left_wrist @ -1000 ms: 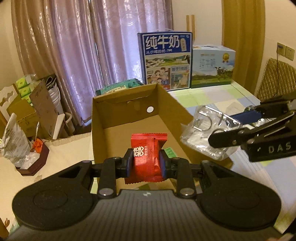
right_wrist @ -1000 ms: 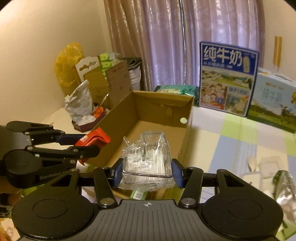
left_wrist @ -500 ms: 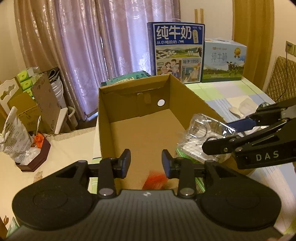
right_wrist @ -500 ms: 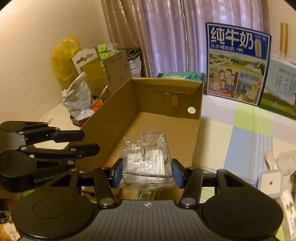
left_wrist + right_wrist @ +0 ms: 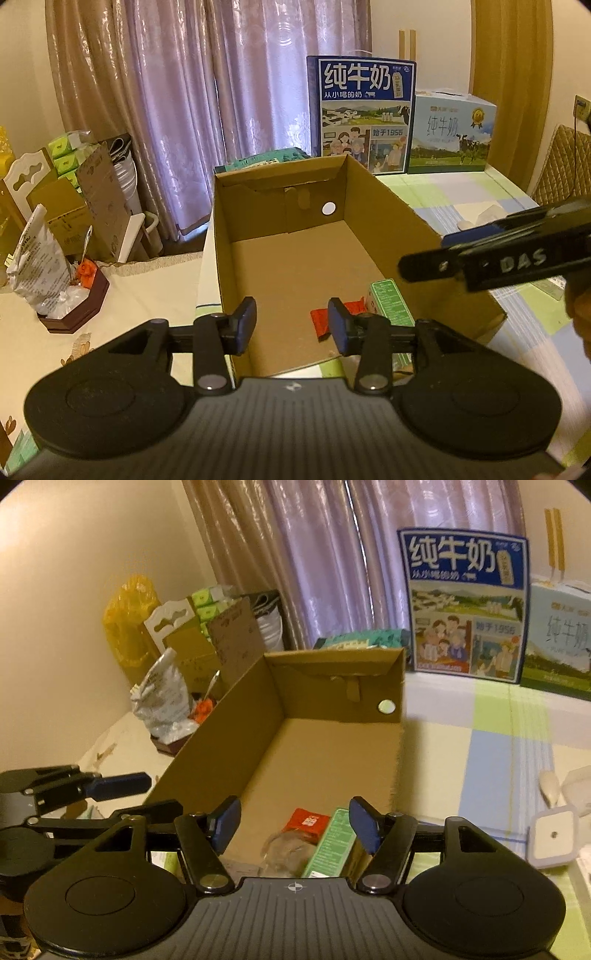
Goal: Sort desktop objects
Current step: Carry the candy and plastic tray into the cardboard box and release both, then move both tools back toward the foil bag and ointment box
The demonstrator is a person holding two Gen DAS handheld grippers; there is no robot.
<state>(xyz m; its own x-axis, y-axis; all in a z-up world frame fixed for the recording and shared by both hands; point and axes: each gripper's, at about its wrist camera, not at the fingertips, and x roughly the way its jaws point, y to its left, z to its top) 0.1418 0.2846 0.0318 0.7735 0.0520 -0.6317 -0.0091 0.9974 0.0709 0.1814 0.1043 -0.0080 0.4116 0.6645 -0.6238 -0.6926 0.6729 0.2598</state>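
Observation:
An open cardboard box (image 5: 391,206) stands on the table in front of both grippers. On its floor at the near end lie a red snack packet (image 5: 320,320), a green carton (image 5: 391,301) and a crumpled clear plastic pack (image 5: 284,853). My left gripper (image 5: 291,322) hangs open over the box's near edge with nothing between its fingers. My right gripper (image 5: 295,819) is open too, just above the red snack packet (image 5: 308,821) and the green carton (image 5: 332,843). Each gripper shows in the other's view: the right gripper (image 5: 428,253) at the box's right wall, the left gripper (image 5: 162,792) at its left wall (image 5: 229,738).
Two milk cartons (image 5: 364,114) (image 5: 450,133) stand behind the box before the curtain. A brown tray with bags (image 5: 70,310) sits at the left, with stacked cardboard (image 5: 99,206) behind it. Small white containers (image 5: 550,834) lie on the checked cloth at the right.
The left gripper opened and dropped the red packet into the box. Then the right gripper opened and the clear plastic pack fell in beside it.

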